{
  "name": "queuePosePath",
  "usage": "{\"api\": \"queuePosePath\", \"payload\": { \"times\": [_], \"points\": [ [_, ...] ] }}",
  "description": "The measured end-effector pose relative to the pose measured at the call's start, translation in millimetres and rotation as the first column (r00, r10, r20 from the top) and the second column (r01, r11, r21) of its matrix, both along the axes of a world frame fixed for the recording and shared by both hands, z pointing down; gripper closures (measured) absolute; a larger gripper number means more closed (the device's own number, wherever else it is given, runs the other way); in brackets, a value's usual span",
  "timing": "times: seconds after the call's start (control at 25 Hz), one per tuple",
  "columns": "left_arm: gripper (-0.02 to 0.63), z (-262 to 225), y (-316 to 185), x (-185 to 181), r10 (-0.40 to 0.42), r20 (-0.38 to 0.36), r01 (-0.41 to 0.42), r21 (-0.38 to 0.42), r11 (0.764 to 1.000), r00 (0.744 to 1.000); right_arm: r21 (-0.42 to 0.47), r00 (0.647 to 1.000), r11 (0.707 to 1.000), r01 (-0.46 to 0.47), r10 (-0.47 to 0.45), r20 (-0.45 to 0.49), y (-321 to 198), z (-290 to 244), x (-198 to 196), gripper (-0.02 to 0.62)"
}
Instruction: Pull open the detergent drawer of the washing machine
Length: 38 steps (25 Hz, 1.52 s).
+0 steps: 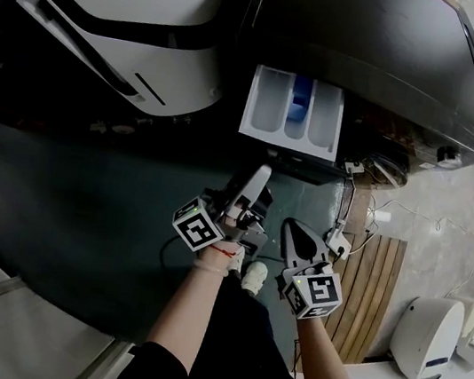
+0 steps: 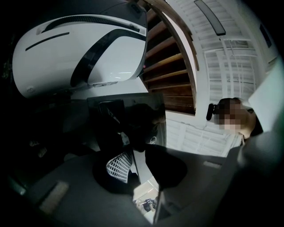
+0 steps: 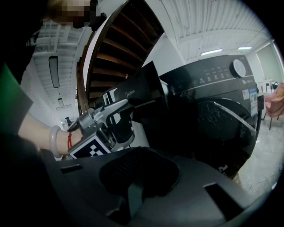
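The black washing machine (image 1: 378,46) stands at the top of the head view, and its detergent drawer (image 1: 290,112) is pulled out, showing white compartments and a blue insert. My left gripper (image 1: 259,179) reaches up to the drawer's dark front panel (image 2: 128,117). Its jaws (image 2: 138,170) are closed partway on that panel's lower edge. In the right gripper view the left gripper (image 3: 116,122) holds the panel (image 3: 148,91) beside the machine's round door (image 3: 213,106). My right gripper (image 1: 295,230) hangs lower right, shut and empty, its jaws (image 3: 135,186) together.
A white rounded machine (image 1: 131,13) stands left of the washer. On the floor to the right lie a wooden slat mat (image 1: 373,288), cables with a plug (image 1: 341,242) and a white appliance (image 1: 428,338). A wooden staircase (image 2: 168,75) rises behind.
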<state>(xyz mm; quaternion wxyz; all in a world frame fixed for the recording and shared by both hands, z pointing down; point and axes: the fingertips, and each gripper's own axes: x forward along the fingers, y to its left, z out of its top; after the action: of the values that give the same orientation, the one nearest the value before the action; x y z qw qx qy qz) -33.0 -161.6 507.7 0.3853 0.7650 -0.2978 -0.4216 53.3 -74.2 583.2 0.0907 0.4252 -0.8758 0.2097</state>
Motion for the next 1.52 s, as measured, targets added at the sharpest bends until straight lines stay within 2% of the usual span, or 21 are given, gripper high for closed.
{"api": "queuePosePath", "payload": {
  "times": [1.0,1.52],
  "points": [
    [0.525,1,18,-1,0.019,0.006,-0.019,-0.010,1.000,1.000,0.003,1.000,1.000,-0.028,0.028,-0.010,17,-3,3,0.583],
    [0.534,3,19,-1,0.021,0.012,-0.021,0.019,1.000,1.000,0.010,0.999,0.999,-0.047,0.047,-0.001,16,-6,9,0.583]
  ]
}}
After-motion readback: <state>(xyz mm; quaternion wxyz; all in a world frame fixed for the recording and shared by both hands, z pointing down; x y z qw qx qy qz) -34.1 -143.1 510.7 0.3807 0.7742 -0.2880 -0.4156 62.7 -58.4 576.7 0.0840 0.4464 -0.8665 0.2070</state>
